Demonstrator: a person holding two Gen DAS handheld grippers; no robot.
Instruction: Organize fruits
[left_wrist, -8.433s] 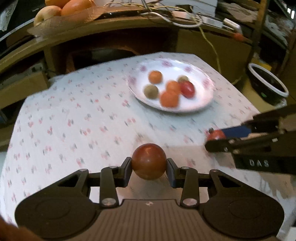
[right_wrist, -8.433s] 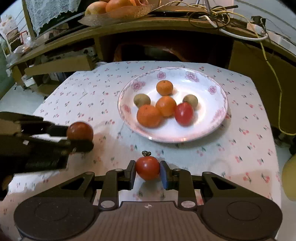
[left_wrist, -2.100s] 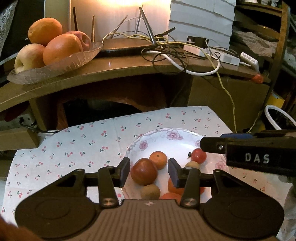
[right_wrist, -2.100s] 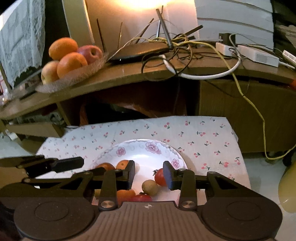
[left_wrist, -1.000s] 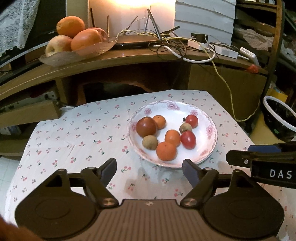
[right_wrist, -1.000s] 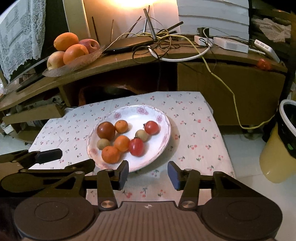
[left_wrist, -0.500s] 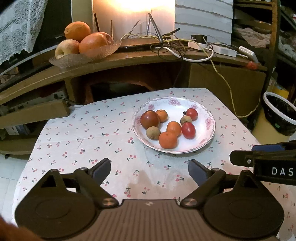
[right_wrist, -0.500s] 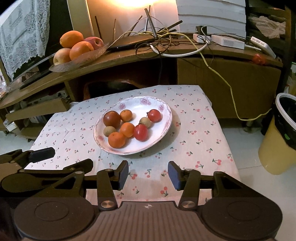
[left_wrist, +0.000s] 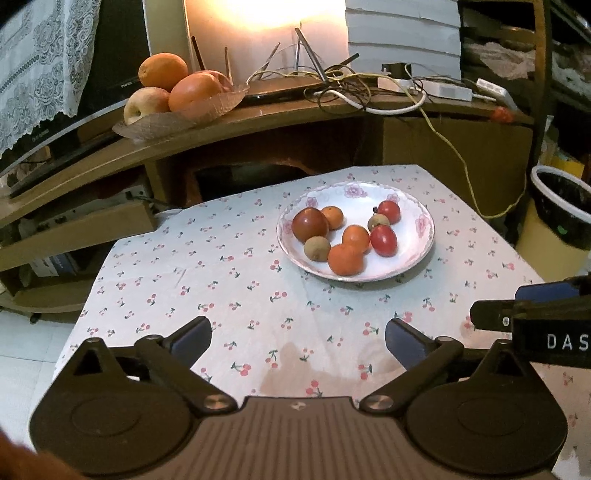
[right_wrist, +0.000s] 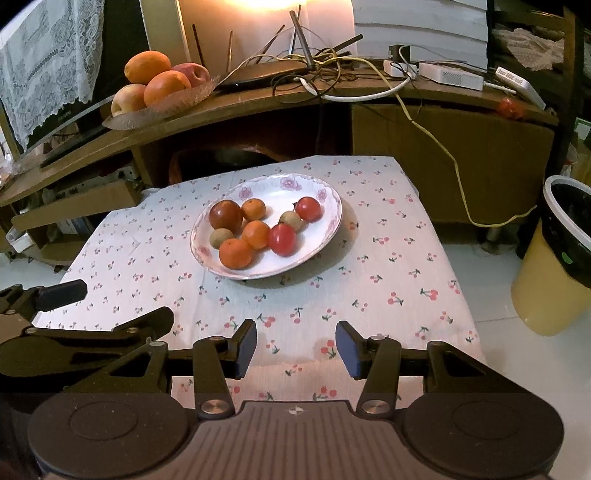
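Both grippers pull back from the plate (left_wrist: 424, 236) since the earlier frames, now low over the tablecloth (right_wrist: 388, 258). Left gripper (left_wrist: 298, 341) jaws wide, empty; right gripper (right_wrist: 295, 347) jaws moderately apart, empty. Plate sits mid-frame in both views, holding all eight fruits: dark tomato (left_wrist: 309, 228) at its left, stemmed tomato (right_wrist: 308, 209) at upper right. No loose fruit visible on the cloth, so the sorting looks done. Fruit bowl (right_wrist: 162, 105), upper left, untouched.

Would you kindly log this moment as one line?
left tool: open, empty | right tool: open, empty | plate: eight fruits | tablecloth: no loose fruit
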